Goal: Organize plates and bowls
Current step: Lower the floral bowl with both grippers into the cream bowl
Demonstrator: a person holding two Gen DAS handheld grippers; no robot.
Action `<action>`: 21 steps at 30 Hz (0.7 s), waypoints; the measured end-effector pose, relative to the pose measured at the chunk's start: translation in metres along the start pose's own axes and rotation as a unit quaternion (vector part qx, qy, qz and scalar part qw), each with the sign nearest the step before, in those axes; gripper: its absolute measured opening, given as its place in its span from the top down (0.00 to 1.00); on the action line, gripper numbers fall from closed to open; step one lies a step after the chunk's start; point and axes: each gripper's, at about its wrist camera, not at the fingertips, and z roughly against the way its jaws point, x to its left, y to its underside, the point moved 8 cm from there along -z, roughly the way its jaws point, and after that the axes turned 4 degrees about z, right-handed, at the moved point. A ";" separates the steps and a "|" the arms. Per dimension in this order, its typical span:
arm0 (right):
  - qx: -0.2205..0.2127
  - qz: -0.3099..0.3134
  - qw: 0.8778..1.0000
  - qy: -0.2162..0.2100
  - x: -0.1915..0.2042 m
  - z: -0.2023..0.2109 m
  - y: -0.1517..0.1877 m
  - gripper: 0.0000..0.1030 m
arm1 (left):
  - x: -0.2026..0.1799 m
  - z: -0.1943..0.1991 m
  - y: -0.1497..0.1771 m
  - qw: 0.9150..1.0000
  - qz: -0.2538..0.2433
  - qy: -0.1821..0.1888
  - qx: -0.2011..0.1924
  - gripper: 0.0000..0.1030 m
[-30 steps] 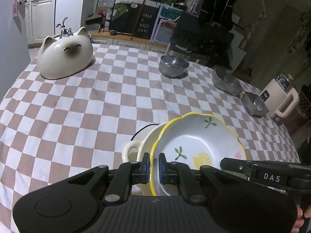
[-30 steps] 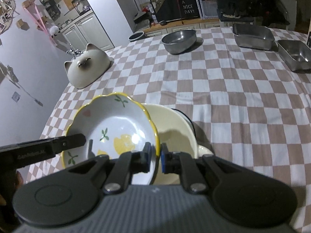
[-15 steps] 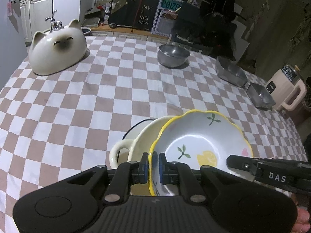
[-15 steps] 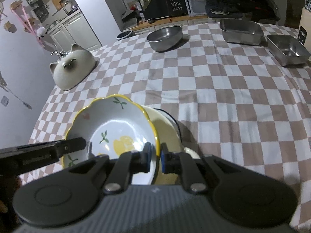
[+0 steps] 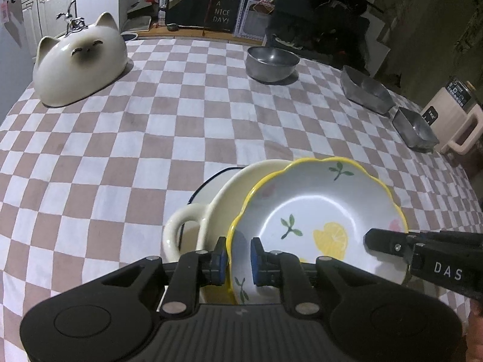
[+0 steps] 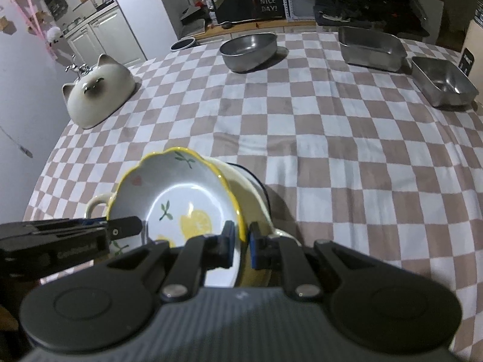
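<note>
Checked cloth covers the worktop point(image 5: 126, 138). Glossy scalloped lemon bowl point(image 5: 320, 211) sits tilted inside the cream handled bowl point(image 5: 184, 229), near edge. Left gripper point(image 5: 237, 255) is opening, pads straddling the yellow rim; right gripper point(image 6: 240, 246) clamps the opposite rim. Risk: one-sided release lets slick ceramic slide or chip. Steel bowl point(image 5: 270, 63) stands well apart.

The lemon bowl point(image 5: 317, 220) now sits lower, settled deeper into the cream handled dish point(image 5: 193, 226) than a second ago. The left gripper point(image 5: 237, 256) has come down with it, and its jaws are opening, pads easing off the bowl's yellow rim between them.
</note>
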 end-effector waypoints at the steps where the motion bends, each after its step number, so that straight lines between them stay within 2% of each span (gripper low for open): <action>1: 0.000 0.003 1.000 -0.001 0.002 0.000 0.000 0.88 | 0.002 0.000 0.000 1.000 0.002 -0.001 0.001 0.85; 8: 0.007 0.014 1.000 0.000 0.003 -0.005 -0.001 0.87 | 0.005 0.003 0.003 1.000 0.007 0.006 0.004 0.84; 21: 0.015 0.028 0.999 -0.010 0.006 -0.012 -0.001 0.88 | 0.013 0.007 0.010 1.000 0.013 -0.005 0.019 0.83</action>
